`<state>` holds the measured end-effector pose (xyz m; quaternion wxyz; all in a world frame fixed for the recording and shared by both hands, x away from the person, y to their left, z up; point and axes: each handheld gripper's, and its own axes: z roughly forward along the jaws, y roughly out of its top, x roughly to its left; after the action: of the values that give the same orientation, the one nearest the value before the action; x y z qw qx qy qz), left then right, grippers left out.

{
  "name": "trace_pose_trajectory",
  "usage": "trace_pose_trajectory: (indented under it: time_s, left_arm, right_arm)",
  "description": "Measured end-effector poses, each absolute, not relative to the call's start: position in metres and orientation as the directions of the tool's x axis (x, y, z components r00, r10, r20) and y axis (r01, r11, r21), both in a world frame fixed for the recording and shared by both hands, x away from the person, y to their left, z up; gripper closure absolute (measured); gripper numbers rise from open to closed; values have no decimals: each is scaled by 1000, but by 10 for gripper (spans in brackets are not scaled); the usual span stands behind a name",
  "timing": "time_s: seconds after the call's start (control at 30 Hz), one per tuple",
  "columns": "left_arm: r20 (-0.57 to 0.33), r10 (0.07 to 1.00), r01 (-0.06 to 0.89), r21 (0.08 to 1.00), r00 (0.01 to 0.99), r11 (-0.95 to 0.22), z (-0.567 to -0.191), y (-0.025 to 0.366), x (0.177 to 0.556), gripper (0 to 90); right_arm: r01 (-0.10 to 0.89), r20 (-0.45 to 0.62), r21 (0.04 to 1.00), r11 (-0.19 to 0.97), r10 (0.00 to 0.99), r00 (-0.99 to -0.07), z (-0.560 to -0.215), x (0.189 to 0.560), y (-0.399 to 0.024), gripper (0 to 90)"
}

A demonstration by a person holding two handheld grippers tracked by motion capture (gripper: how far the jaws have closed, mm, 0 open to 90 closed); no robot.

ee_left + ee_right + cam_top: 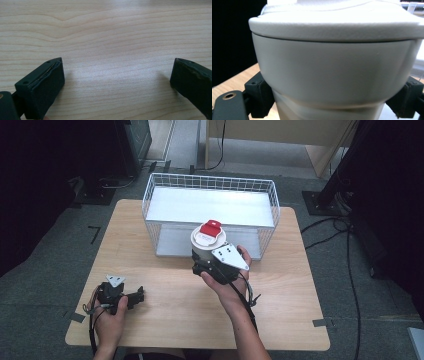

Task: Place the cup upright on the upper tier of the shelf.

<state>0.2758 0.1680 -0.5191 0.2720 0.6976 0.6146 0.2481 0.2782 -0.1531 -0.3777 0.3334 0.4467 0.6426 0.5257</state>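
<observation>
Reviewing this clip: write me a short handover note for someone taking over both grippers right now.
Right gripper: shut on the white container, jaws on either side of its body below the lid; the lid with the red flap is on.
Left gripper: open, holding nothing, low over the wooden table at the near left.
Wire basket: stands at the far side of the table, just behind the container.
Done: container gripped.
Left: probably setting it in the basket, then releasing.
</observation>
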Motion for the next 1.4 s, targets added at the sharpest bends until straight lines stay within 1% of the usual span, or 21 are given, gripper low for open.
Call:
trace_pose_trajectory:
  time_s: [0.03,0.27,0.4,0.43,0.67,0.87,1.13,1.17,1.4]
  left_arm:
    - [12,993,722,685,122,-96,-519,168,276,0]
    - [11,993,722,685,122,-96,-519,168,276,0]
    - [12,993,722,685,121,-97,-519,168,276,0]
    - [12,993,722,685,121,-96,-519,168,276,0]
    - [12,993,722,685,122,-97,-519,168,276,0]
    - [12,993,722,685,122,-96,-519,168,276,0]
    - [12,992,723,684,122,-97,-519,168,276,0]
    - [12,992,723,684,122,-97,-519,168,276,0]
    - [12,993,722,685,122,-96,-519,168,276,0]
  right_arm:
    - [209,40,977,43,925,-379,-370,280,-154,117]
    - [163,31,986,32,927,-373,-350,287,-156,117]
    - [119,23,993,21,932,-362,-335,292,-157,117]
    - [94,17,995,18,935,-355,-330,295,-158,117]
    - [28,8,1000,1,948,-318,-313,310,-161,117]
    - [-5,4,1000,-6,953,-303,-305,325,-161,117]
    - [-15,-4,1000,0,958,-288,-302,347,-158,117]
    - [-14,-5,1000,1,959,-283,-303,355,-158,117]
    - [-5,-5,1000,4,964,-265,-302,377,-154,117]
